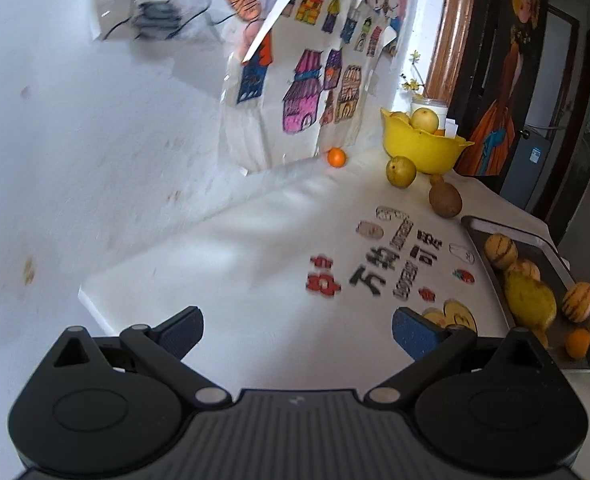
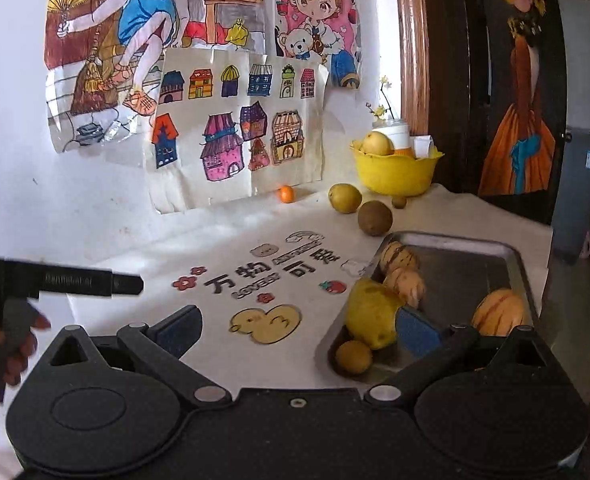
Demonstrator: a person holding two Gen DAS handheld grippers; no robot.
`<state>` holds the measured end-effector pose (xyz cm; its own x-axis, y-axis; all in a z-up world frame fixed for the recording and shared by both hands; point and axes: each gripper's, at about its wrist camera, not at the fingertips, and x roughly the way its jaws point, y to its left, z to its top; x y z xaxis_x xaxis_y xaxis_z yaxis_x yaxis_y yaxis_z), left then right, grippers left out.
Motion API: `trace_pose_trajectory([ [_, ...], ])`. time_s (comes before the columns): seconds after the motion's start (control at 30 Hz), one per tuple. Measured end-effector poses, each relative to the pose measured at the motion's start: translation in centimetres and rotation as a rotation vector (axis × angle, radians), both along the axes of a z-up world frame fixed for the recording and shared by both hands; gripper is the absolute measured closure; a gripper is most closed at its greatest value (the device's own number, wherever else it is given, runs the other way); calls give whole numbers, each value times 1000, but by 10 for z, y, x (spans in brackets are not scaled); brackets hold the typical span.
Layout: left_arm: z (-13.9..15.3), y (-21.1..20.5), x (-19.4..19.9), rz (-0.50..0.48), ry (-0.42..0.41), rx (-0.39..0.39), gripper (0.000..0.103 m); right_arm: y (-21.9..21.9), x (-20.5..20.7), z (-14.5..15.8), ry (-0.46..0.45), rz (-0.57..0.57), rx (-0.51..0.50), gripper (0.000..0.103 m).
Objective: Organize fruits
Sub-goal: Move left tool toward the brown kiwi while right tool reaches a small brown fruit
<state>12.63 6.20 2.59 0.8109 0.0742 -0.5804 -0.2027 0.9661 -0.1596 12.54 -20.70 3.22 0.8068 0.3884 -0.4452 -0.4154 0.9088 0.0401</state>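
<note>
A metal tray [image 2: 459,240] on the right of the table holds striped melons [image 2: 399,258], a large yellow pear [image 2: 369,312] and a small orange fruit [image 2: 353,356]. At the back stands a yellow bowl [image 2: 395,174] with fruit in it. A pear [image 2: 345,198], a brown kiwi [image 2: 375,218] and a small orange [image 2: 287,194] lie loose before it. My right gripper [image 2: 295,330] is open above the tray's near left corner, empty. My left gripper [image 1: 297,330] is open over the printed cloth [image 1: 255,264], empty; its view also shows the tray [image 1: 551,256], bowl [image 1: 423,152] and orange [image 1: 337,157].
A white wall with children's drawings [image 2: 231,128] backs the table. A white cup with flowers [image 2: 393,132] stands behind the bowl. A dark door [image 2: 515,80] is at right. A gloved hand [image 2: 15,328] holds the other gripper at left.
</note>
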Motion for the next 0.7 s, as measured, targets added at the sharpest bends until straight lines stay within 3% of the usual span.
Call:
trace_pose_trajectory([
  [0.13, 5, 3, 21, -35, -59, 34, 0, -6, 12, 9, -40, 16, -37, 1],
  [0.33, 5, 7, 46, -65, -85, 3, 0, -22, 38, 24, -71, 23, -82, 1],
  [0.53, 12, -7, 81, -177, -115, -6, 0, -43, 94, 53, 10, 35, -72, 0],
  [0.7, 23, -38, 123, -264, -187, 10, 0, -50, 170, 78, 128, -15, -21, 1],
])
